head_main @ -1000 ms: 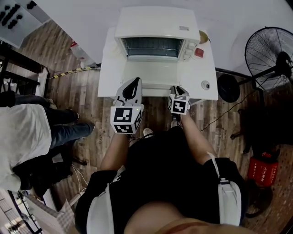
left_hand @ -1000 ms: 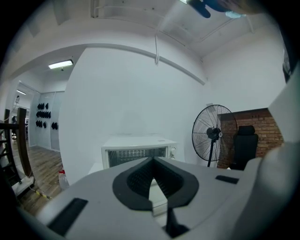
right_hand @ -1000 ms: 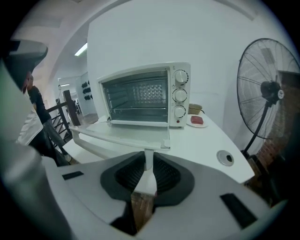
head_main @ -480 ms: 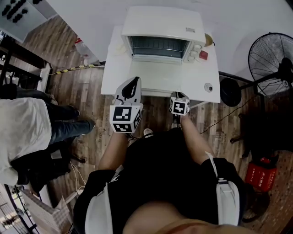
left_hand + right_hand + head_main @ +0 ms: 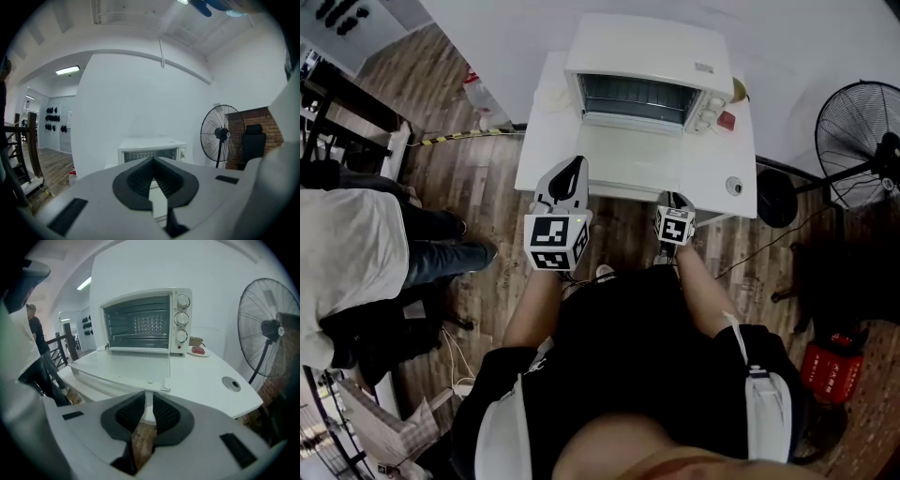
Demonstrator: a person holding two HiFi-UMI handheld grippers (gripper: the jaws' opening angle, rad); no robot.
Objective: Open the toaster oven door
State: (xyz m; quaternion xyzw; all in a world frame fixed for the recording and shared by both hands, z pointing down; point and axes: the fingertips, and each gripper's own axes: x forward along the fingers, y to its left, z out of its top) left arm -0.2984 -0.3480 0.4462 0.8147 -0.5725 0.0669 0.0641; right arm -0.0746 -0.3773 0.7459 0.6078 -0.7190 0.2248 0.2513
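The white toaster oven (image 5: 652,56) stands at the back of a white table (image 5: 727,164). Its door (image 5: 628,155) lies open and flat in front of it. In the right gripper view the oven (image 5: 140,322) shows its racks, and the door (image 5: 126,366) reaches toward me. My right gripper (image 5: 673,197) sits low at the table's front edge, just short of the door's front rim. Its jaws (image 5: 148,401) stand a narrow gap apart, and I see nothing held. My left gripper (image 5: 577,167) hovers higher at the table's front left, shut and empty (image 5: 153,160).
A standing fan (image 5: 862,122) is to the right of the table. A small dish (image 5: 199,350) sits beside the oven, and the tabletop has a round hole (image 5: 231,383). A person in a light top (image 5: 347,272) stands at the left. A red container (image 5: 834,366) is on the wooden floor.
My right gripper has sunk from the door's front rim to the table's edge. The left gripper has drifted slightly. The door has stayed flat and open.
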